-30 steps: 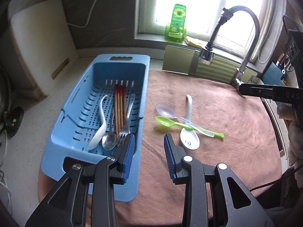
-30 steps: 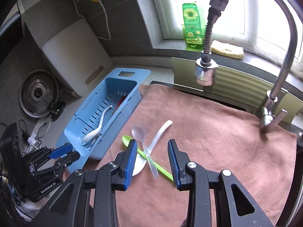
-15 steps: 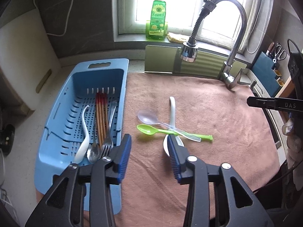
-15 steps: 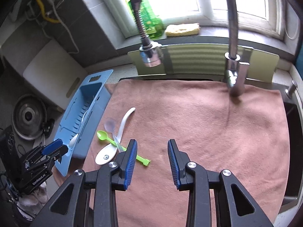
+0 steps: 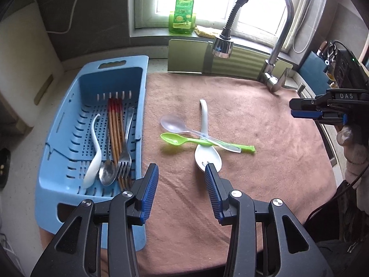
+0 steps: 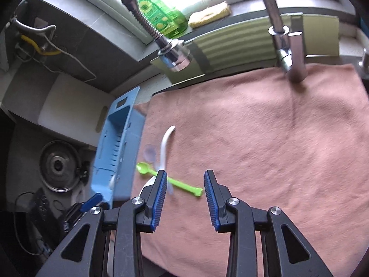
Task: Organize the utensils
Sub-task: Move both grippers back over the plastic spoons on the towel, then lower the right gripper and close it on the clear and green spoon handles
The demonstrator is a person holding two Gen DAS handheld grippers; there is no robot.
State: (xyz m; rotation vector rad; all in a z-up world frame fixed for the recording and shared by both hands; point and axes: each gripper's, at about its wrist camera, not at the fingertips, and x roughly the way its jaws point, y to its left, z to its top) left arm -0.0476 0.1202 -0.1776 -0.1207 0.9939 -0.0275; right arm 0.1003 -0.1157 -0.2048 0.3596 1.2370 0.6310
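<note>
My left claw (image 5: 181, 170), jaws just widened and empty, hung above the towel (image 5: 265, 120); three spoons (image 5: 203, 138) lay crossed there, beside the basket (image 5: 69, 120). Lifting the bottom spoon risked flicking the others away.

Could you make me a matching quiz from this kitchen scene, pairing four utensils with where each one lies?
Things:
1. green plastic spoon
2. white ceramic soup spoon
3. red-tipped wooden chopsticks
4. steel fork

Places:
A. in the blue slotted basket, between two spoons and the fork
B. on the brown towel, beneath two crossing spoons
C. on the towel, handle crossing the white spoon
D. in the basket, nearest the towel

Pairs: 1-C, 2-B, 3-A, 4-D
</note>
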